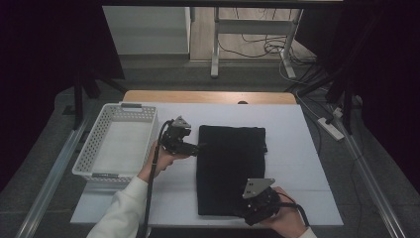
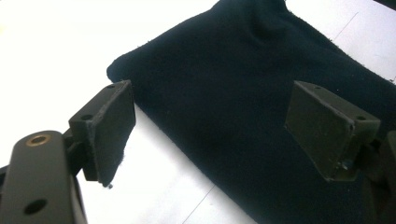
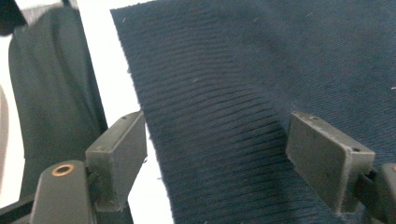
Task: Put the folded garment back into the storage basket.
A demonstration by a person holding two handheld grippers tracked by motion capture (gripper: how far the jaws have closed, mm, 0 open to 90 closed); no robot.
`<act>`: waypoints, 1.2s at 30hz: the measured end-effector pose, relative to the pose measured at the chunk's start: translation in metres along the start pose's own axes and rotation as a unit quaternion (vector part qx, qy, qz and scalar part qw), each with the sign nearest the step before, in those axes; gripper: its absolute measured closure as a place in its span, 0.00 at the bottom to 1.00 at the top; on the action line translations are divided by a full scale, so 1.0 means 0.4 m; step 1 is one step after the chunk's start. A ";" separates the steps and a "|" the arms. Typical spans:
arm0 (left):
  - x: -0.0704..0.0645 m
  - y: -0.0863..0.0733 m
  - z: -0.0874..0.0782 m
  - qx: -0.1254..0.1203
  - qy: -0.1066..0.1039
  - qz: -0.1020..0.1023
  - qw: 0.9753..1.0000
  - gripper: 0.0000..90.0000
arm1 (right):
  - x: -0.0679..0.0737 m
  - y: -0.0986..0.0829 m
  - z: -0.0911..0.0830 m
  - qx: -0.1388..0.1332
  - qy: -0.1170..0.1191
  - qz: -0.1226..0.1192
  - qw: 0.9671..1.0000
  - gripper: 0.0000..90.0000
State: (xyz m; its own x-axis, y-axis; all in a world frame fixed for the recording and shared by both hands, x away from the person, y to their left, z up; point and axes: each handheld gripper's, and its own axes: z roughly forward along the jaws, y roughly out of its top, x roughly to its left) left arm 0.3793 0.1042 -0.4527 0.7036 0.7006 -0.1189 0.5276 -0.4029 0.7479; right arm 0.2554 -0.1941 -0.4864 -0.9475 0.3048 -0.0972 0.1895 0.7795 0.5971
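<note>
Cloth (image 1: 230,168) is lying folded flat on the counter (image 1: 297,148); I'm bringing the left claw (image 1: 196,147) and right claw (image 1: 246,212), both gaping apart, to opposite edges, likely for another fold.

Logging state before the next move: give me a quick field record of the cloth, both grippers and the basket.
cloth: dark folded cloth, flat on the white table
left gripper: left gripper open, at the cloth's left edge, jaws straddling it
right gripper: right gripper open, at the cloth's near ribbed edge
basket: white basket, left of the cloth, looks empty
</note>
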 end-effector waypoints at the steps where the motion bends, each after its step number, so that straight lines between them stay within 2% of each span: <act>1: 0.001 0.000 0.000 0.000 0.000 0.000 1.000 0.19 | 0.002 0.000 0.002 0.004 0.002 -0.003 1.000 0.21; 6: 0.005 -0.001 0.002 0.002 0.000 -0.002 1.000 0.19 | 0.011 -0.006 0.008 0.031 -0.012 -0.027 0.999 0.21; 8: 0.006 -0.001 0.003 0.003 -0.001 -0.003 1.000 0.19 | 0.009 -0.011 0.016 0.048 -0.021 -0.031 0.998 0.19; 10: 0.006 -0.001 0.003 0.003 -0.001 -0.003 1.000 0.19 | 0.009 -0.012 0.019 0.052 -0.024 -0.033 0.998 0.19; 11: 0.005 -0.001 0.002 0.002 -0.001 -0.003 1.000 0.19 | 0.013 -0.014 0.027 0.069 -0.038 -0.047 0.996 0.17; 13: 0.006 -0.002 -0.001 -0.002 -0.005 -0.006 1.000 0.19 | 0.016 -0.016 0.028 0.075 -0.049 -0.053 0.995 0.17; 18: 0.011 -0.003 -0.001 -0.005 -0.010 -0.013 1.000 0.19 | 0.007 -0.023 0.030 0.080 -0.045 -0.041 0.995 0.17; 20: 0.012 -0.004 0.000 -0.004 -0.010 -0.013 1.000 0.19 | 0.008 -0.024 0.035 0.081 -0.045 -0.042 0.995 0.17; 21: 0.012 -0.004 0.001 -0.003 -0.010 -0.014 1.000 0.19 | 0.014 -0.024 0.047 0.091 -0.050 -0.048 0.993 0.16; 28: 0.013 -0.004 0.003 -0.005 -0.013 -0.019 1.000 0.19 | 0.011 -0.021 0.050 0.096 -0.048 -0.044 0.993 0.17; 35: 0.011 -0.003 0.005 -0.003 -0.013 -0.017 1.000 0.19 | 0.010 -0.016 0.047 0.099 -0.054 -0.043 0.993 0.27; 36: 0.011 -0.004 0.005 -0.002 -0.013 -0.018 1.000 0.19 | 0.010 -0.016 0.046 0.096 -0.059 -0.043 0.993 0.33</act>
State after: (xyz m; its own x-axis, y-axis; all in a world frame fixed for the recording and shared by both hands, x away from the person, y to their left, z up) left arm 0.3826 0.1066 -0.4557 0.6968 0.6987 -0.1619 0.5500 -0.3757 0.7459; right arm 0.2551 -0.1880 -0.5053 -0.9278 0.2858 -0.2398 0.1658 0.8917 0.4211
